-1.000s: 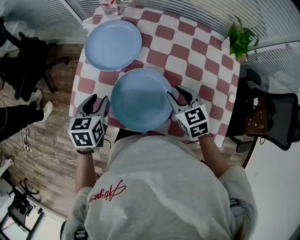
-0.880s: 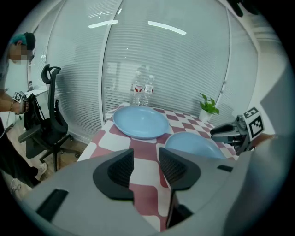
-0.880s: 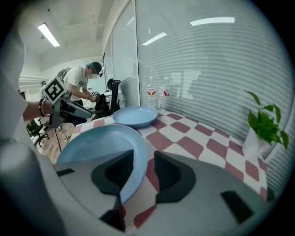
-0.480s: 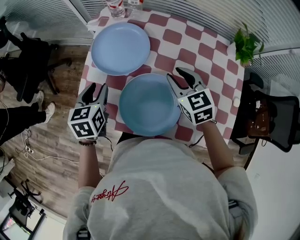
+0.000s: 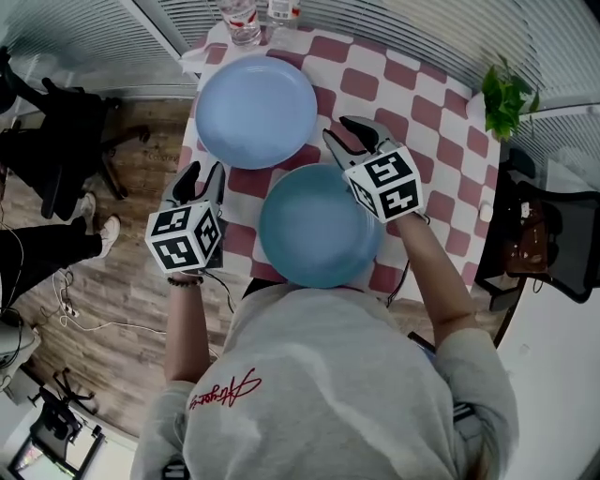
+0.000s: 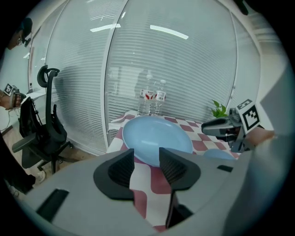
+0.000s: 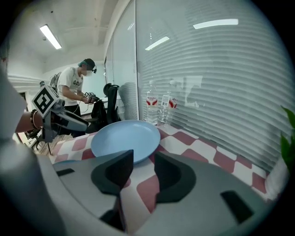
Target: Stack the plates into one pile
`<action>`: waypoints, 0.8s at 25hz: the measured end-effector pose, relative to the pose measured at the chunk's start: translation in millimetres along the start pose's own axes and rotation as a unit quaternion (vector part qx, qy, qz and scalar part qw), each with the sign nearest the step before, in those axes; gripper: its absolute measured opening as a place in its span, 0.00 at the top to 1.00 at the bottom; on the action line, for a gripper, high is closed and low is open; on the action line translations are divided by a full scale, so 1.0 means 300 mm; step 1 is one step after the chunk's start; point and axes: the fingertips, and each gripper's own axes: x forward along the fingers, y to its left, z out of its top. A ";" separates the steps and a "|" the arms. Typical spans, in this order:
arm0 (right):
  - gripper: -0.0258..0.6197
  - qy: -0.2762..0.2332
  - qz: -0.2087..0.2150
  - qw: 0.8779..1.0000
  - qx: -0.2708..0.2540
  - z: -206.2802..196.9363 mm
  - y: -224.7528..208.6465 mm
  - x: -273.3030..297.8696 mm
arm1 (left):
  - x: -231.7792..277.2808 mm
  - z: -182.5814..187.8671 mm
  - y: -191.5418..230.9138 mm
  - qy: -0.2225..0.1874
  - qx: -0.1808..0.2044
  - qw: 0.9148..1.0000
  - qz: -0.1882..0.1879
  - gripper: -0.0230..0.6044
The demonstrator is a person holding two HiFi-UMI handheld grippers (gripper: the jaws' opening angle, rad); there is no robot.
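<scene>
1. Under the near plate [image 5: 319,225] lies the worktop [image 5: 427,122], covered in a red-and-white checked cloth. This plate, the darker blue of the two, sits flat at the worktop's edge closest to the person.
2. Well to the left of the near plate, off the worktop, a black office chair [image 5: 56,141] stands on the wood floor.
3. Beyond the near plate and to its left lies the far plate [image 5: 256,111], paler blue and flat on the cloth. The two rims are close but apart, so the plates are not yet stacked.
4. At the near plate's far right rim is the right gripper [image 5: 342,131], pointing towards the far plate. Its jaws stand apart with only cloth between them.
5. Left of the near plate, clear of its rim, is the left gripper [image 5: 202,173], over the worktop's left edge. Its jaws are likewise parted and hold nothing.
6. Far right of the near plate, a small green plant [image 5: 506,94] sits by the worktop's corner.
7. Past the far plate, two water bottles [image 5: 242,14] stand upright.
</scene>
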 end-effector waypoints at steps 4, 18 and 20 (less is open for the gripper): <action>0.75 0.006 0.004 0.999 0.033 0.016 -0.021 0.085 | 0.048 0.029 0.044 -0.004 -0.009 1.000 0.007 0.68; 0.75 0.055 0.005 0.994 0.091 0.004 -0.073 0.259 | 0.194 0.024 0.089 0.038 -0.010 0.999 -0.005 0.68; 0.75 0.067 0.014 0.992 0.108 -0.009 -0.079 0.274 | 0.200 0.025 0.095 0.043 -0.007 0.999 -0.001 0.68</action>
